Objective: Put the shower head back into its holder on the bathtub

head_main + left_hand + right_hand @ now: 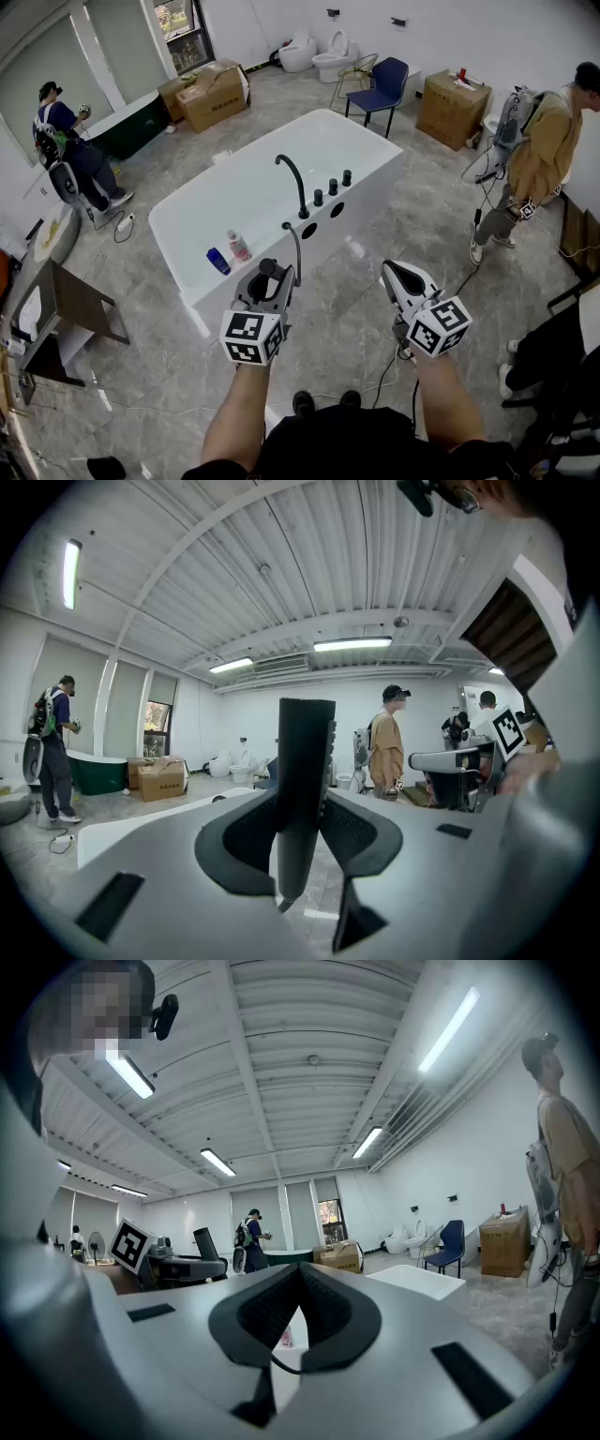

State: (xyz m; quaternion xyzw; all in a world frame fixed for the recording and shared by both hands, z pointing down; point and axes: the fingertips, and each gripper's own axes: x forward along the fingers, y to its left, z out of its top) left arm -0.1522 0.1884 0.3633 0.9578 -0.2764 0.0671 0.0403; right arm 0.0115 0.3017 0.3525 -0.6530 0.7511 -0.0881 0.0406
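Grey marbled floor [375, 319] spread through a large, white-walled showroom, with strip lights [352, 644] on a ribbed white ceiling. Along the far wall stood two white toilets [319, 54], a blue chair [380, 84] and a stack of cardboard boxes [214, 94], with one more box [453, 108] off to the right. A dark green tub [131, 127] sat by the windows on the left. One person [70, 150] stood beside that green tub, and a second person [539, 155] stood at the right edge of the room.

A white bathtub [253, 178] filled the middle of the floor. On its near rim rose a curved black faucet [292, 178] with three black knobs [332, 187] in a row beside it. Two dark round openings [337, 209] sat just below them on the same edge; I could not tell which one was the holder. Inside the tub, toward its left end, a blue bottle [217, 262] and a pale pink bottle [239, 247] rested just beside each other.

The left tongs [267, 278] were clamped on the dark shower head [305, 780], whose handle stood upright between the pads. It was held off the tub, just in front of the near rim. A thin hose [296, 246] curved up from the rim toward it. The right tongs [394, 272] hung well apart to the right, jaws pressed together with nothing between them.
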